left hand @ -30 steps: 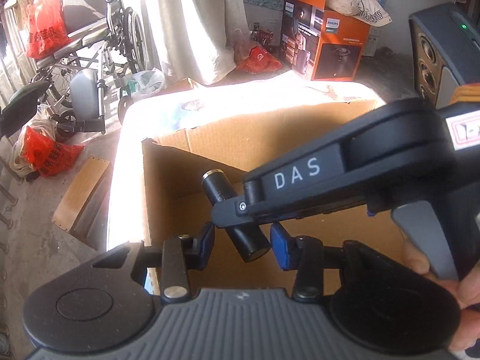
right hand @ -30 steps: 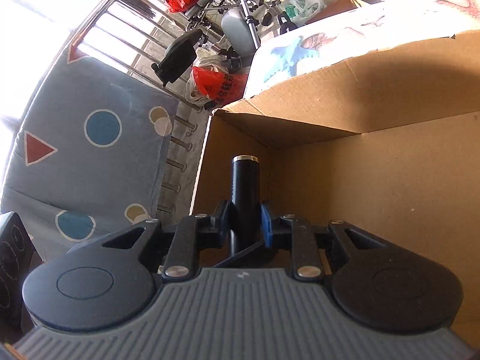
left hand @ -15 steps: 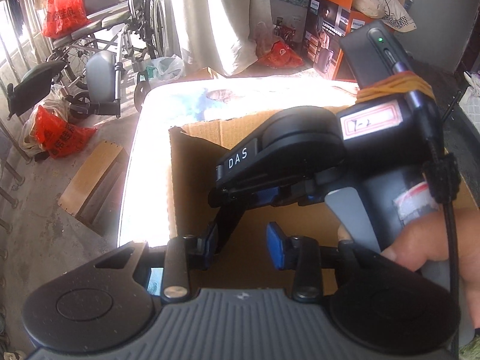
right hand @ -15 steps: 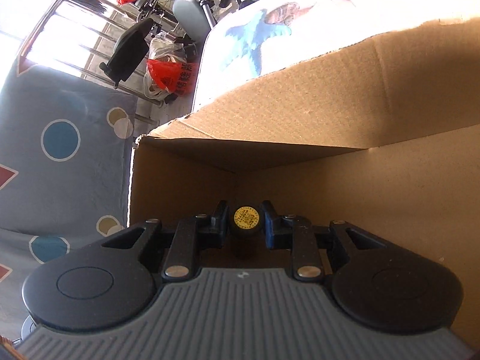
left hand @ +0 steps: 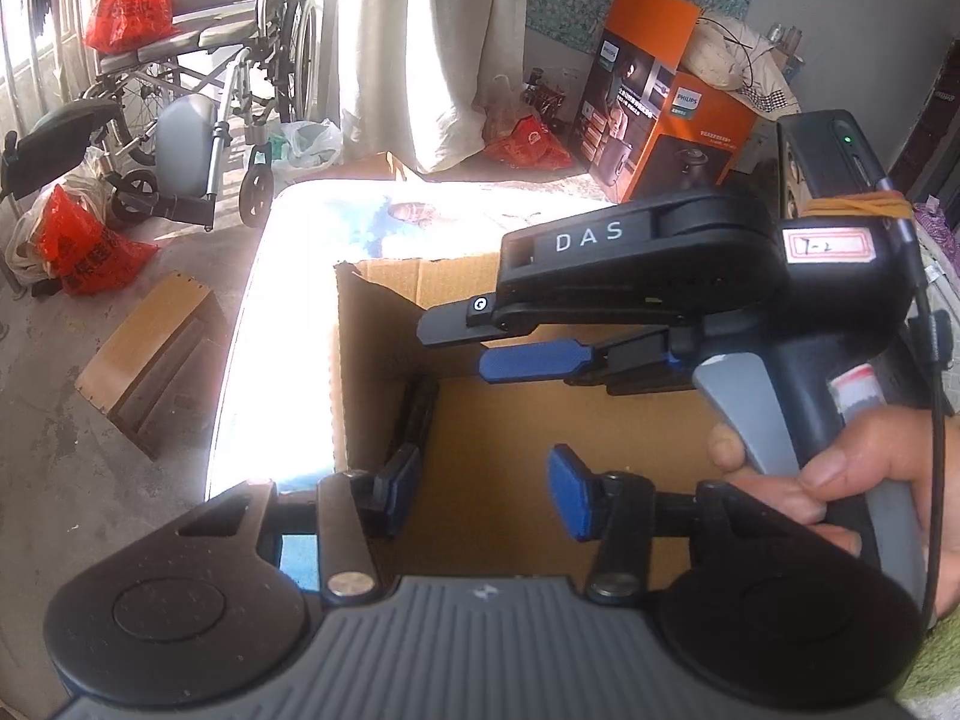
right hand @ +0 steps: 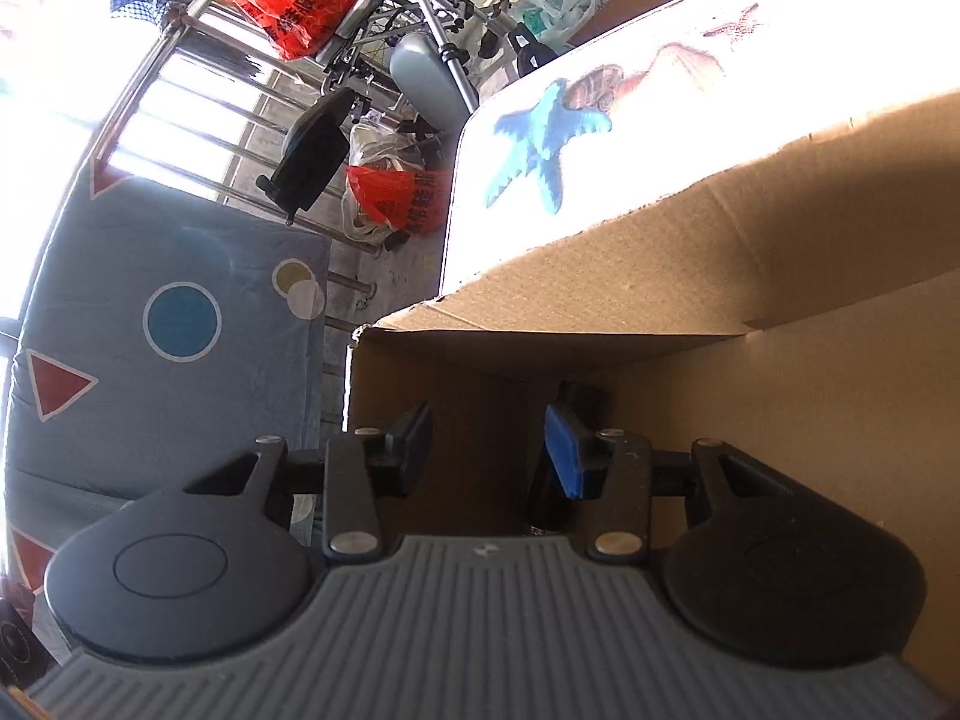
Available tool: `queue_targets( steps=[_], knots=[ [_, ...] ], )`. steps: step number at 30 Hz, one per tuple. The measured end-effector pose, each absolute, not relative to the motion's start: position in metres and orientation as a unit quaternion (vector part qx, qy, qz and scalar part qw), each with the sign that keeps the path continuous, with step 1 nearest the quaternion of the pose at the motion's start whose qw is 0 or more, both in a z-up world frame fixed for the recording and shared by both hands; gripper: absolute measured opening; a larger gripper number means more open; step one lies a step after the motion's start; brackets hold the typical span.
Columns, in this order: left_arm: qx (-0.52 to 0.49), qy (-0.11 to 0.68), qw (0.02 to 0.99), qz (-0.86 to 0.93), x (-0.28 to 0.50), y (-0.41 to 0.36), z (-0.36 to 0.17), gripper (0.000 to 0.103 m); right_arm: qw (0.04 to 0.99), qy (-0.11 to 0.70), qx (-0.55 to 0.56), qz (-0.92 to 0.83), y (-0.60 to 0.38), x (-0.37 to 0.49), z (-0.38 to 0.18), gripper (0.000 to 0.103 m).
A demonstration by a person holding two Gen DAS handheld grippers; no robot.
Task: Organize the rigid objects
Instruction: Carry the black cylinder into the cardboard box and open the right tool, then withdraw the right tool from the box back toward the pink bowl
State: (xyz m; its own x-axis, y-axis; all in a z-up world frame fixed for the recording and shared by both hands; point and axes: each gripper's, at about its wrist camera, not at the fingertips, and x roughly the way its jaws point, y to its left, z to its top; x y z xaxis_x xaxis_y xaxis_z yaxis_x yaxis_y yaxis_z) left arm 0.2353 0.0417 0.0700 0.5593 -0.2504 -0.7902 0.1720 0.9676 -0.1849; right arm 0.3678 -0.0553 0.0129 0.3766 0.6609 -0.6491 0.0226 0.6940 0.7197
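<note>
An open cardboard box (left hand: 384, 324) stands on a patterned mat. A black cylinder (left hand: 417, 414) lies inside it against the left wall; in the right wrist view it (right hand: 543, 498) shows partly behind the right finger. My right gripper (right hand: 487, 447) is open and empty above the box, also in the left wrist view (left hand: 480, 342). My left gripper (left hand: 477, 486) is open and empty over the box's near edge.
The box's far wall (right hand: 690, 276) rises close ahead of the right gripper. A wheelchair (left hand: 198, 102), red bags (left hand: 78, 240), a wooden board (left hand: 150, 360) and an orange carton (left hand: 654, 102) stand on the floor around the mat (left hand: 336, 210).
My right gripper lowered the black cylinder into the box, opened and let it go, then lifted. The cylinder now rests inside the box. The left gripper stayed open.
</note>
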Motion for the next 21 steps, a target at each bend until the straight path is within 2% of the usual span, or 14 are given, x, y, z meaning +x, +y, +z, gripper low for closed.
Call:
queue_targets(
  steps=[8, 12, 15, 18, 19, 21],
  knots=[
    [-0.070, 0.403, 0.894, -0.182, 0.160, 0.043, 0.091, 0.055, 0.798, 0.436, 0.296, 0.293, -0.110, 0.262, 0.103, 0.042],
    [-0.049, 0.391, 0.898, -0.196, 0.129, 0.031, 0.083, 0.055, 0.828, 0.416, 0.249, 0.281, -0.136, 0.226, 0.127, 0.042],
    [-0.030, 0.374, 0.910, -0.178, 0.116, 0.028, 0.078, 0.054, 0.829, 0.450, 0.213, 0.253, -0.130, 0.252, 0.121, 0.041],
    [-0.037, 0.360, 0.917, -0.168, 0.104, 0.031, 0.077, 0.053, 0.803, 0.518, 0.198, 0.220, -0.100, 0.301, 0.083, 0.035],
    [-0.039, 0.354, 0.920, -0.162, 0.101, 0.034, 0.078, 0.053, 0.797, 0.535, 0.184, 0.208, -0.089, 0.316, 0.071, 0.029],
    [-0.041, 0.344, 0.926, -0.150, 0.095, 0.038, 0.079, 0.053, 0.794, 0.563, 0.142, 0.182, -0.062, 0.343, 0.043, 0.025]
  ],
)
